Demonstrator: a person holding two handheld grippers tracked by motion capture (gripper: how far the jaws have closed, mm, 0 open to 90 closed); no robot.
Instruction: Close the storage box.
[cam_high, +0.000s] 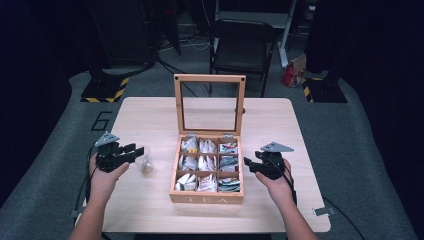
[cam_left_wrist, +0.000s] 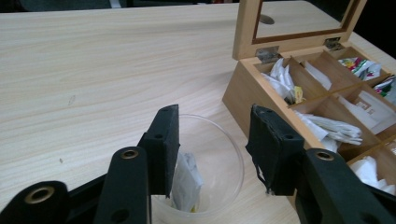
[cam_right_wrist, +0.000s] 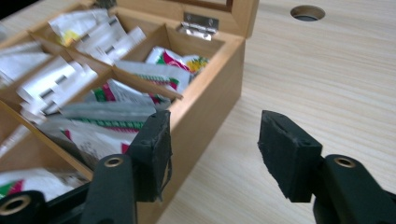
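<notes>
High view: the left claw (cam_high: 134, 151) sits at the left of the worktop (cam_high: 150, 112), its jaws apart just beside a clear cup (cam_high: 145, 161). The right claw (cam_high: 250, 164) rests at the right side of the open wooden tea box (cam_high: 206, 196), jaws also apart and empty. The box stands between the two hands, lid upright, its compartments full of tea bags.

Left gripper view: the jaws stand partly open over the cup (cam_left_wrist: 229, 154), gripping nothing. A white tea bag (cam_left_wrist: 187, 182) lies inside the cup, below and between the jaws, near the left jaw; I cannot tell whether it touches that jaw. I judge the step in hand to be the drop of a tea bag into the cup, and it looks done. The next move calls for lifting this claw clear without tipping the light cup.

Right gripper view: the jaws are partly open and hold nothing. The box's corner (cam_right_wrist: 210, 100) sits just ahead, the left jaw over its wall, with packets (cam_right_wrist: 121, 95) in the nearest compartments.
</notes>
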